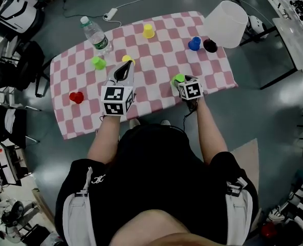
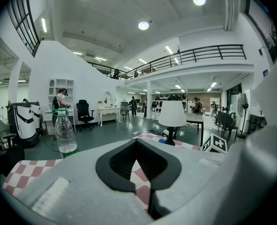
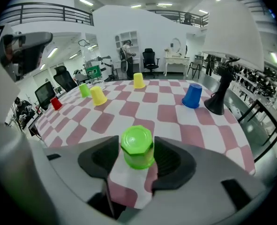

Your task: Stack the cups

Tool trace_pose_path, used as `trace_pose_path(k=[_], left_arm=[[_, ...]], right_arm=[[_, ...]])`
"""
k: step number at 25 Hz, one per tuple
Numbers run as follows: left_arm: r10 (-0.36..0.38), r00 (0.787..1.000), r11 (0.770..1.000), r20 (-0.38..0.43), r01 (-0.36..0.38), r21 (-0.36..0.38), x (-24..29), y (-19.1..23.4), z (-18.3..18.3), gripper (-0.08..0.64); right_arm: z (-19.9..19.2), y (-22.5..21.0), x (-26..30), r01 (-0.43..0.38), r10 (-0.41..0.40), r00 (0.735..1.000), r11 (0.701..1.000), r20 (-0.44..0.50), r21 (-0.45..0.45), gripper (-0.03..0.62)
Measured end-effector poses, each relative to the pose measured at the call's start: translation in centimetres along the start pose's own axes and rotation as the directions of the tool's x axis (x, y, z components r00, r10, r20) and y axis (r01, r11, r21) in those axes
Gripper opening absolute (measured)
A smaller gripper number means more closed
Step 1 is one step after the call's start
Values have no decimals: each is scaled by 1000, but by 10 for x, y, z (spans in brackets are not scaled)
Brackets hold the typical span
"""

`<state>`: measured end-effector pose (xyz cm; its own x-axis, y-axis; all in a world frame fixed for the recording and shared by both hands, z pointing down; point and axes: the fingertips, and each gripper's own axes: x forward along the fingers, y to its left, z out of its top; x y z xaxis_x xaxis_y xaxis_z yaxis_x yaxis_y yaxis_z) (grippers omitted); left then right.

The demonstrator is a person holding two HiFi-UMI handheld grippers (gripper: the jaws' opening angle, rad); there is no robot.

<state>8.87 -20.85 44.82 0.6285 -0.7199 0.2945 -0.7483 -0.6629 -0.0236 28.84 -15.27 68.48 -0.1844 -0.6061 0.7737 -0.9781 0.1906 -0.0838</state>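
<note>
Bare across the middle of the worktop [image 1: 161, 60]. Blocked at the far right corner by lamp [image 1: 225, 17] and blue cup [image 1: 194, 43], at the far left corner by bottle [image 1: 96, 36].

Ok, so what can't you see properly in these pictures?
- Head view: the near green cup is mostly hidden behind the right gripper.
- Head view: one yellow cup is partly hidden behind the left gripper.
- Left gripper view: that gripper's own body covers most of the tablecloth.
- Head view: the label on the bottle is too small to read.
</note>
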Motion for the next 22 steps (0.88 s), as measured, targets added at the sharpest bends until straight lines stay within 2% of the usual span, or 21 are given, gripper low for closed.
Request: trace_pose_path(k=[1, 5, 9, 16, 22], left_arm=[[3, 1000, 1000, 0, -3, -1, -1, 2, 0, 12], [15, 1000, 1000, 4, -15, -3, -4, 8, 0, 12], [25, 1000, 1000, 9, -25, -8, -6, 14, 0, 12], [73, 997, 997, 17, -72, -34, -24, 38, -4, 12], [169, 986, 983, 15, -167, -77, -52, 71, -16, 12]], right_arm=[[1, 1, 0, -1, 1, 1000, 1000, 3, -2, 213], [5, 6, 1, -21, 21, 1000, 1000, 19, -11, 212], [21, 13, -5, -5, 8, 999, 998, 40, -63, 212], [60, 55, -6, -81, 93, 991, 989, 94, -126, 212], [86, 99, 10, -154, 180, 979, 962, 96, -225, 210]])
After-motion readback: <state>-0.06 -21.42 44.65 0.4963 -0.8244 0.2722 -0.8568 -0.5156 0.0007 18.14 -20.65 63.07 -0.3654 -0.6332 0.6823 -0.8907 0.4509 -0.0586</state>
